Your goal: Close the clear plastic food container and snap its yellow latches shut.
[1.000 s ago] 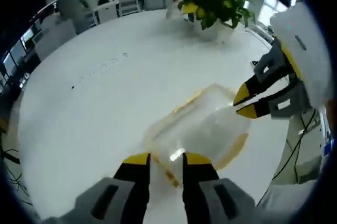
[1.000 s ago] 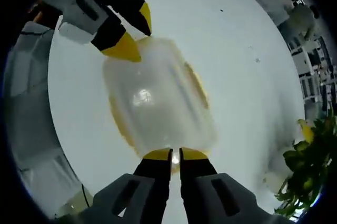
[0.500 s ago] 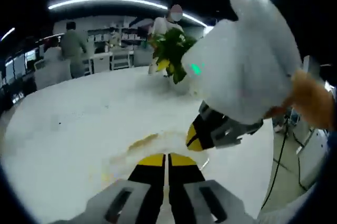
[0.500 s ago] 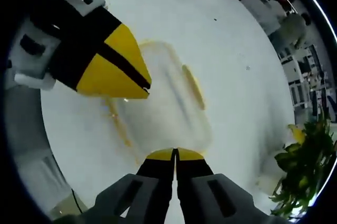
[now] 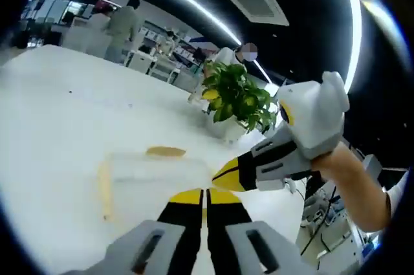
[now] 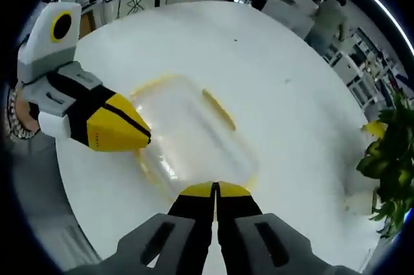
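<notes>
The clear plastic container (image 6: 187,134) lies flat on the round white table (image 6: 278,61) with its lid on. One yellow latch (image 6: 217,109) runs along its far long side. My right gripper (image 6: 215,188) is shut, tips at the container's near edge. My left gripper (image 6: 143,138) comes in from the left, jaws together, tip touching the container's left end. In the left gripper view the container (image 5: 152,170) sits just ahead of my shut left gripper (image 5: 206,192), showing yellow latches (image 5: 165,152) at its far and left sides. The right gripper (image 5: 223,175) reaches in from the right, held by a hand.
A leafy potted plant (image 5: 236,97) stands at the table's far side, and it shows as the plant (image 6: 390,158) at the right. People and desks (image 5: 119,19) fill the room behind. The table edge (image 6: 84,223) runs close by the container.
My left gripper has gone from open to shut. Both cameras have tilted up and drawn back from the container. The container stays flat on the table.
</notes>
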Motion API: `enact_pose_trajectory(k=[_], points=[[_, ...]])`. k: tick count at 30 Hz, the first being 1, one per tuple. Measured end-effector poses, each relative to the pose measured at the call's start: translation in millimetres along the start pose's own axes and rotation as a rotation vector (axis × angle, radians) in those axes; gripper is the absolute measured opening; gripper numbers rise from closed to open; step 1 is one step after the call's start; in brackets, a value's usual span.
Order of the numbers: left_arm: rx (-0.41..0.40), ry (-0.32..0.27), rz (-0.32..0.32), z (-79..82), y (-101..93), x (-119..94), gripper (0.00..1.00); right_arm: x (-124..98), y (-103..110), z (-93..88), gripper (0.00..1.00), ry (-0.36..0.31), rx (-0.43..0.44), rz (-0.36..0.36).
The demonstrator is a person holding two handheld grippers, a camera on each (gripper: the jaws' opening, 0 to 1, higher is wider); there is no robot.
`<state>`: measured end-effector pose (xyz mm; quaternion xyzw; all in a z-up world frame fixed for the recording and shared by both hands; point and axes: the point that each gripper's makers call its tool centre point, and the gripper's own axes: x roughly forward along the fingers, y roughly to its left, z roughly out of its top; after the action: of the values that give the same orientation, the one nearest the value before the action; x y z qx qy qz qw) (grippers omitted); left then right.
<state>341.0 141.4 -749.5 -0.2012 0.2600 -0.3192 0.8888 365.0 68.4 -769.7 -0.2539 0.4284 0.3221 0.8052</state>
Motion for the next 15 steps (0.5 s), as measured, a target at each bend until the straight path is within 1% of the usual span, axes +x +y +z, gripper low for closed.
enact_pose_trajectory(k=[1,2,3,5,6,7,8,10,11,12,13,15], points=[[-0.042,-0.063,-0.003,8.1,0.1,-0.7,0.0,0.1,-0.1,0.3,0.0,-0.002,-0.004,-0.001],[-0.09,-0.047,-0.038,4.4,-3.8,-2.5,0.0,0.6,0.5,0.5,0.0,-0.005,-0.001,-0.001],[-0.103,-0.036,-0.049,2.5,-4.4,-3.2,0.0,0.9,1.5,0.8,0.0,-0.005,0.01,-0.004],[-0.103,-0.032,-0.047,2.1,-0.2,-3.0,0.0,1.2,1.4,0.9,0.0,-0.003,0.02,-0.006],[-0.107,0.008,-0.029,-6.0,1.8,-2.9,0.0,1.4,1.1,1.0,0.0,0.001,0.026,-0.005],[-0.078,0.035,-0.018,-11.7,4.7,-3.3,0.0,1.5,0.8,1.3,0.0,0.002,0.028,-0.002],[-0.061,0.038,-0.014,-14.0,5.4,-2.2,0.0,1.4,-0.2,1.0,0.0,0.004,0.041,0.009],[-0.089,0.035,-0.03,-13.3,2.7,-3.1,0.0,1.4,2.1,1.8,0.0,-0.01,0.126,0.047],[-0.136,0.001,-0.068,-6.5,-4.8,-2.9,0.0,0.8,0.5,1.3,0.0,-0.008,0.172,0.063],[-0.159,-0.012,-0.091,-2.1,-9.2,-3.3,0.0,1.2,-0.6,2.0,0.0,-0.017,0.193,0.074],[-0.146,-0.01,-0.083,-1.7,-8.1,-4.0,0.0,1.1,-2.1,1.6,0.0,-0.019,0.185,0.075],[-0.12,-0.023,-0.071,1.6,-7.5,-5.0,0.0,0.8,-0.7,1.0,0.0,-0.023,0.194,0.077]])
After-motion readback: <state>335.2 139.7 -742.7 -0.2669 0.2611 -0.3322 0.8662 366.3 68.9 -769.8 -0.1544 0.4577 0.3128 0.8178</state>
